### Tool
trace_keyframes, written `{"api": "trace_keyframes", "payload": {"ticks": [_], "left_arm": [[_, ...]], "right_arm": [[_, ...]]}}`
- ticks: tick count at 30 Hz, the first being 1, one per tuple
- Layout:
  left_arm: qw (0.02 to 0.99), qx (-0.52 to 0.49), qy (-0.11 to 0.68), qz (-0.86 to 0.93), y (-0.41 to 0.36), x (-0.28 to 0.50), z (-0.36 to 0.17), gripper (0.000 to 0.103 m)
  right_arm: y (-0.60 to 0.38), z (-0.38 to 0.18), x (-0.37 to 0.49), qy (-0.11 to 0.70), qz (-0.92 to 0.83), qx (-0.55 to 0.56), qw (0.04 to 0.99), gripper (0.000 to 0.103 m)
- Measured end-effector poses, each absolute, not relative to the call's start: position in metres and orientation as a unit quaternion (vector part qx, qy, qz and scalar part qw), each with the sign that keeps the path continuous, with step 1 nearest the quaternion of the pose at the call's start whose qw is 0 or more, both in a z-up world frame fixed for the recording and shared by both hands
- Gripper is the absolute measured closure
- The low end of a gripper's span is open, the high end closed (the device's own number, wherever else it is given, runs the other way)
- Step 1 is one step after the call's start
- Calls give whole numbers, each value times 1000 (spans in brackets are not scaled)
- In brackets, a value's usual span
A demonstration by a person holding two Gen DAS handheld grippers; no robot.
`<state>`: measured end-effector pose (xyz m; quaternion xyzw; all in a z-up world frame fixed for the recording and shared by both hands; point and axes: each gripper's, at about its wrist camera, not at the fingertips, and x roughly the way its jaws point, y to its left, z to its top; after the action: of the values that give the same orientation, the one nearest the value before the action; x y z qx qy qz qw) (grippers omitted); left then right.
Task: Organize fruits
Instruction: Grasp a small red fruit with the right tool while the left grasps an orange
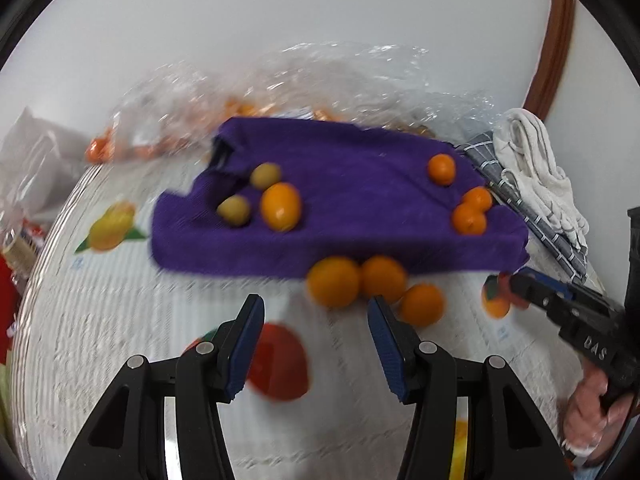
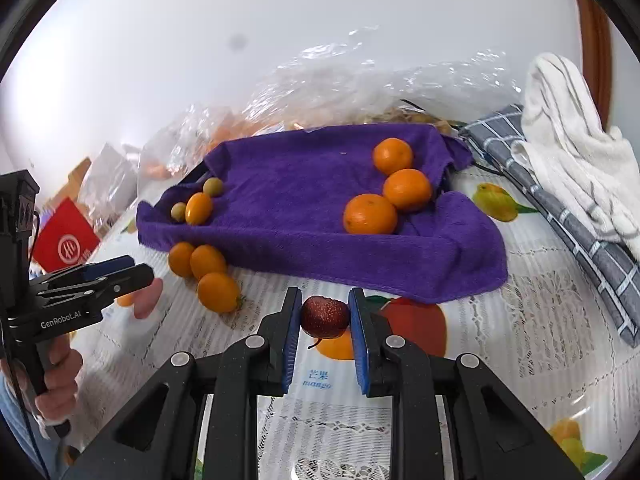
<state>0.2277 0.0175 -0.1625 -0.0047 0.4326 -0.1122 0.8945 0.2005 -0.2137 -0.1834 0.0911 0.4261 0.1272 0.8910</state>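
Fingers of the right gripper (image 2: pixel 325 316) pinch a small dark-red speckled fruit (image 2: pixel 325 317) between their blue pads, its thin stem hanging below, above the fruit-printed tablecloth (image 2: pixel 520 320). Just past the fingertips runs the near hem of the purple towel (image 2: pixel 304 200), which droops in a soft fold toward the cloth. Three oranges (image 2: pixel 407 189) sit together on the towel's right part, close to its raised right edge. At its far left corner a small oval orange fruit (image 2: pixel 198 208) lies between two olive-green fruits (image 2: pixel 213 186). Three more oval orange fruits (image 2: pixel 208 261) rest off the towel, touching one another just beside its near-left hem.

The left gripper (image 1: pixel 316 320) hovers with its fingers spread apart and nothing between them, over bare tablecloth short of that same trio; the view from it is motion-blurred. In the right wrist view it stands at the far left, held in a hand (image 2: pixel 56 376).

Bare cloth lies between the two grippers and along the towel's front hem. Crumpled clear plastic bags (image 2: pixel 340 80) crowd the towel's far edge; a grey checked cloth (image 2: pixel 560 208) and a white towel (image 2: pixel 572 140) bound the right side.
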Motion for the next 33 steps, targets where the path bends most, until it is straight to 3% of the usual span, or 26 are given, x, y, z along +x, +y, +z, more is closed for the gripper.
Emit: {"api": "trace_keyframes", "payload": {"ticks": [10, 12, 14, 33], "left_arm": [[891, -56, 439, -104, 19, 250, -185, 53], [890, -60, 437, -114, 20, 252, -185, 65], [889, -66, 435, -124, 21, 252, -185, 71], [886, -88, 449, -69, 49, 248, -192, 69]], "right_arm": [[-218, -183, 202, 423, 123, 103, 892, 79], [-218, -184, 203, 423, 124, 103, 892, 79], [-216, -186, 204, 427, 123, 101, 890, 79], [-210, -193, 207, 437, 121, 79, 888, 79]]}}
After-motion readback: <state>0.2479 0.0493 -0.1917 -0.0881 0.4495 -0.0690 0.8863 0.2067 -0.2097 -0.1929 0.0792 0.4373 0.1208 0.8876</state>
